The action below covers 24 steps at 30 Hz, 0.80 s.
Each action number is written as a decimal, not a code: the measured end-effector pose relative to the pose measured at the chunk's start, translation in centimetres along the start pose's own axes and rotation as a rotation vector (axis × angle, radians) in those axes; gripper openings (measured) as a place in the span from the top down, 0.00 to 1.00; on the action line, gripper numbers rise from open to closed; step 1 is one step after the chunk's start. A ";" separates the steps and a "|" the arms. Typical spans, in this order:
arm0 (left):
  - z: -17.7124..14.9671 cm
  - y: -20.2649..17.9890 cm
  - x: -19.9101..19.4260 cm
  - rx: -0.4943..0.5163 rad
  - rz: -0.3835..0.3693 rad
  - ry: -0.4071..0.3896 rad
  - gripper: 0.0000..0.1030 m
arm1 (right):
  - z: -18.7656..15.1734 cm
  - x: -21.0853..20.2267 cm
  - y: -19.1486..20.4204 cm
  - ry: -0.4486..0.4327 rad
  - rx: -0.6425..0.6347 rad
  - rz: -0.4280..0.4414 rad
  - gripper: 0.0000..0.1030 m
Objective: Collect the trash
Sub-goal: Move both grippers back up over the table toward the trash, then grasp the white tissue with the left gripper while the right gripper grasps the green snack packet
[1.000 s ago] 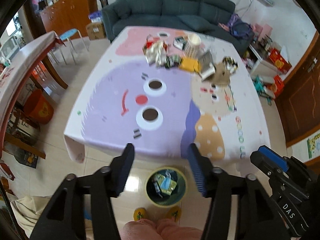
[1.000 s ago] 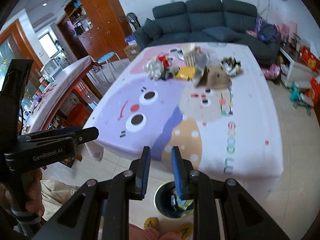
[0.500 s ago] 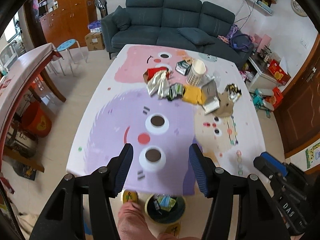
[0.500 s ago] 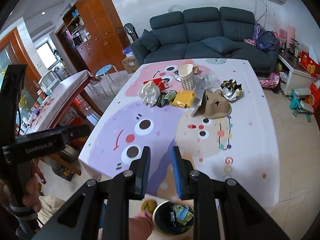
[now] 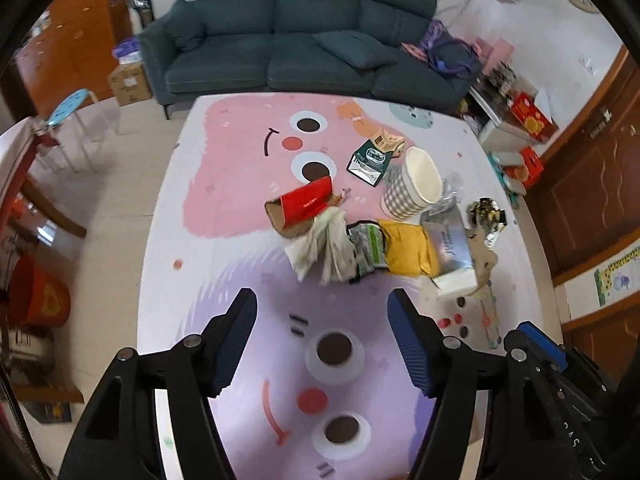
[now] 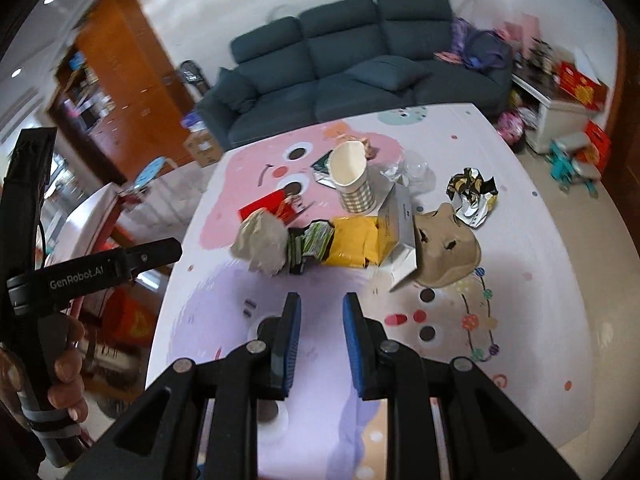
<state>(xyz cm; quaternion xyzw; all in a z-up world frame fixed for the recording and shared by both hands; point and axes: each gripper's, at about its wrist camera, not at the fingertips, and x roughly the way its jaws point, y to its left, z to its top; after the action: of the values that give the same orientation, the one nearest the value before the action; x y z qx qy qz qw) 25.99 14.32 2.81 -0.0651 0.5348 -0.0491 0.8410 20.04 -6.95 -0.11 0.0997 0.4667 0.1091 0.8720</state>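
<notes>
A heap of trash lies across the middle of the table [image 5: 224, 184]: a red carton [image 5: 306, 202], crumpled grey wrap [image 5: 324, 246], a yellow pouch [image 5: 408, 246], a checked paper cup [image 5: 416, 186], a white box [image 5: 454, 258]. My left gripper [image 5: 322, 316] hovers just short of the grey wrap, its jaws opening with nothing between them. In the right wrist view my right gripper [image 6: 321, 312] stands open a narrow way and empty, below the yellow pouch [image 6: 354, 246] and the grey wrap [image 6: 262, 244].
A brown paper piece [image 6: 446, 250] and crumpled foil [image 6: 474, 196] lie at the heap's right. A dark sofa [image 5: 280, 40] stands behind the table. A hand [image 6: 66, 364] holds the left gripper's handle. A red bucket [image 5: 38, 298] sits on the floor at left.
Both grippers have moved forward over the table toward the heap, and the bin on the floor has dropped out of view. The left jaws stand wider than before.
</notes>
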 end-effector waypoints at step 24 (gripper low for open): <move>4.5 0.9 14.9 0.087 -0.149 0.208 0.76 | 4.0 14.0 2.9 0.124 0.103 -0.098 0.75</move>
<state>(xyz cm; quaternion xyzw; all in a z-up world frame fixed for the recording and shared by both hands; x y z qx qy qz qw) 36.40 13.24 -8.80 -0.0628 0.6102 -0.1412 0.7770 30.64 -0.53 -8.21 0.1146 0.5289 0.0482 0.8395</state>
